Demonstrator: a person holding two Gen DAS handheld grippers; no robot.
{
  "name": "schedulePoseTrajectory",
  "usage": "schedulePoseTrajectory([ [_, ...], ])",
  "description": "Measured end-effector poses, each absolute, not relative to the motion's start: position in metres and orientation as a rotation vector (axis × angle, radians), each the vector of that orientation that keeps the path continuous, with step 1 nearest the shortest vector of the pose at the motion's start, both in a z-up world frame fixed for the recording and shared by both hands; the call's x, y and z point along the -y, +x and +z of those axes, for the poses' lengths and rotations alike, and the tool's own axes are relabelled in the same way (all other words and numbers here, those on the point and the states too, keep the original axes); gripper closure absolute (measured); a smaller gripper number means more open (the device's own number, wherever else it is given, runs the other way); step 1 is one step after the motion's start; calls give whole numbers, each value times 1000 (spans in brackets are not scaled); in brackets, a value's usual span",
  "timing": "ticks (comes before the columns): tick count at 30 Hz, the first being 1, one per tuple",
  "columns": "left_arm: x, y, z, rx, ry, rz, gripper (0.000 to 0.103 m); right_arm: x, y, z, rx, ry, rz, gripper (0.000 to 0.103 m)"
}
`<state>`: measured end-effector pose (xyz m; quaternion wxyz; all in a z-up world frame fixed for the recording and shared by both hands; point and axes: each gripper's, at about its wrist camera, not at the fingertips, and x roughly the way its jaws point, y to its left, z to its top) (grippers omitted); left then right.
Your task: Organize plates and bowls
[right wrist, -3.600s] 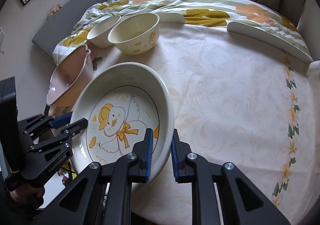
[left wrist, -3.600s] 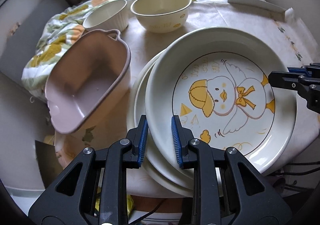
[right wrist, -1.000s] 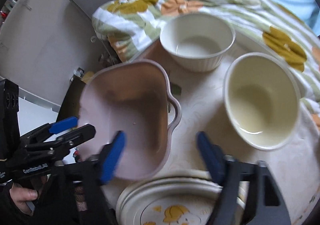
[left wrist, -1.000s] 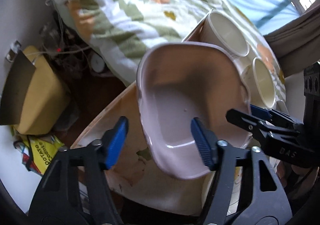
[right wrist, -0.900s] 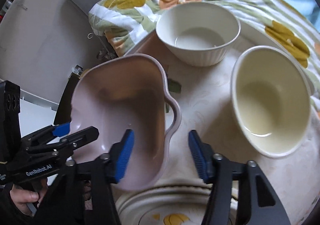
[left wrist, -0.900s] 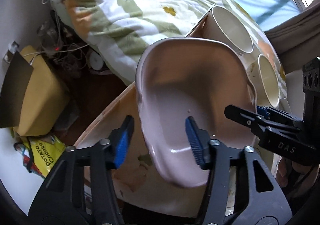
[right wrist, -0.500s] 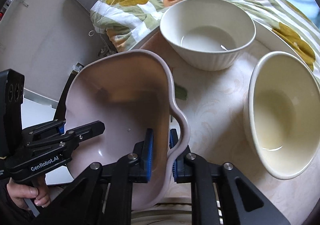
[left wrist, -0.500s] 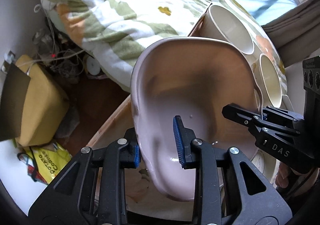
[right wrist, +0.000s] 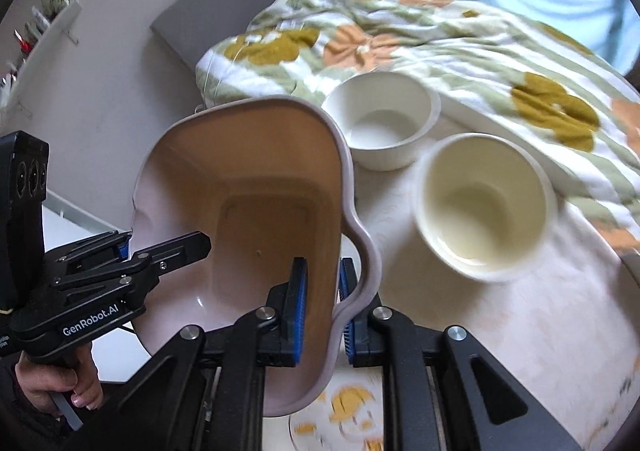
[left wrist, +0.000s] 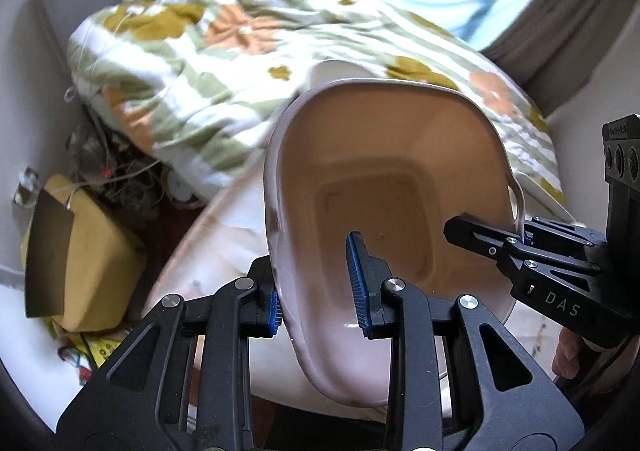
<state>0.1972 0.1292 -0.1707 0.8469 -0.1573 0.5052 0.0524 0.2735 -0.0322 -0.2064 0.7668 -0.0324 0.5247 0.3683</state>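
Note:
A pink rectangular baking dish (left wrist: 384, 187) with wavy handles is held tilted above the table by both grippers. My left gripper (left wrist: 316, 287) is shut on its near rim. My right gripper (right wrist: 322, 303) is shut on the opposite rim beside a handle, and shows in the left wrist view (left wrist: 516, 243). The dish also shows in the right wrist view (right wrist: 248, 211). A white ribbed bowl (right wrist: 380, 123) and a cream bowl (right wrist: 484, 207) stand on the table behind it. The duck plate (right wrist: 348, 403) lies under the dish, mostly hidden.
The round table has a pale floral cloth (right wrist: 540, 315). A flowered quilt (left wrist: 208, 43) lies on the bed behind the table. A yellow box (left wrist: 76, 247) and cables sit on the floor at the left.
Both grippers closed from open onto the pink dish's rims. The dish has since been lifted and tipped up off the table.

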Motion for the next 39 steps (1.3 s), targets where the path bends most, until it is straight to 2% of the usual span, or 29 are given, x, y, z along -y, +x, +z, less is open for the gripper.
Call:
schedulePoseTrajectory([
  [9, 18, 187, -139, -1057, -211, -104, 78, 179, 226, -171, -1084, 45, 583, 89],
  [19, 176, 176, -166, -1148, -139, -362, 78, 329, 173, -184, -1088, 182, 329, 89],
  [27, 230, 182, -213, -1240, -78, -440, 78, 386, 160, -230, -1161, 257, 210, 89],
  [39, 248, 191, -258, -1281, 13, -436, 78, 399, 157, -283, -1192, 340, 168, 89],
])
